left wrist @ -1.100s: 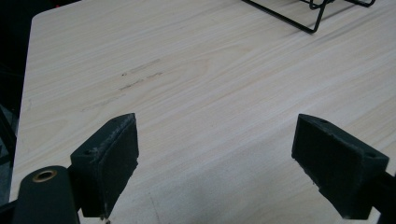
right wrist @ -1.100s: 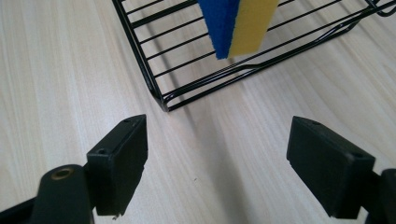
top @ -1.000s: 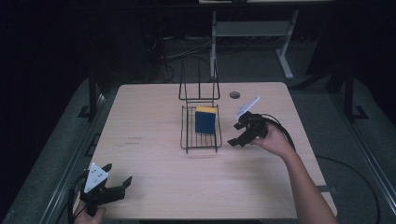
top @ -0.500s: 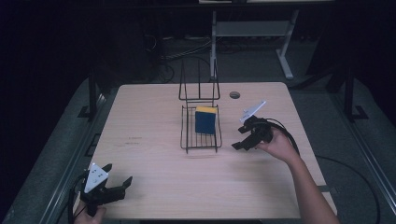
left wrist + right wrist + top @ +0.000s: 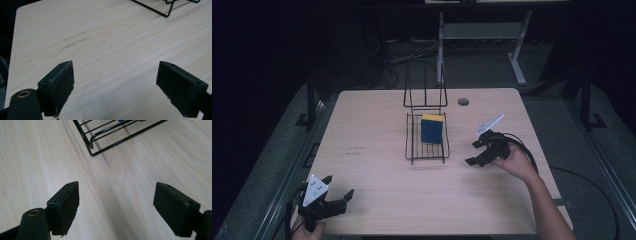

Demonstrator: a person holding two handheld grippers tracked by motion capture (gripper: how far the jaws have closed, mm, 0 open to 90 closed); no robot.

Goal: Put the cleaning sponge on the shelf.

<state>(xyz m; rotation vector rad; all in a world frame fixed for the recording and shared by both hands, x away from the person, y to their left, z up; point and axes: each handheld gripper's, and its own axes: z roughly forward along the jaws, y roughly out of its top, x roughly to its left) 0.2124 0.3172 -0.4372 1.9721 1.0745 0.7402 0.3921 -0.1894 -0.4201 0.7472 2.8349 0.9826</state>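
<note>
The blue-and-yellow rectangular sponge (image 5: 432,128) already stands in the black wire rack (image 5: 427,145); the right gripper (image 5: 477,152), just beside it, and the left gripper (image 5: 339,199), well apart, both gape wide, empty; little seems left.

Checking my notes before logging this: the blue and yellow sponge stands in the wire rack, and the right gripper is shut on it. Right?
Not quite. The sponge does stand in the wire rack, but the right gripper is open and apart from it, beside the rack, as the high view shows.
</note>
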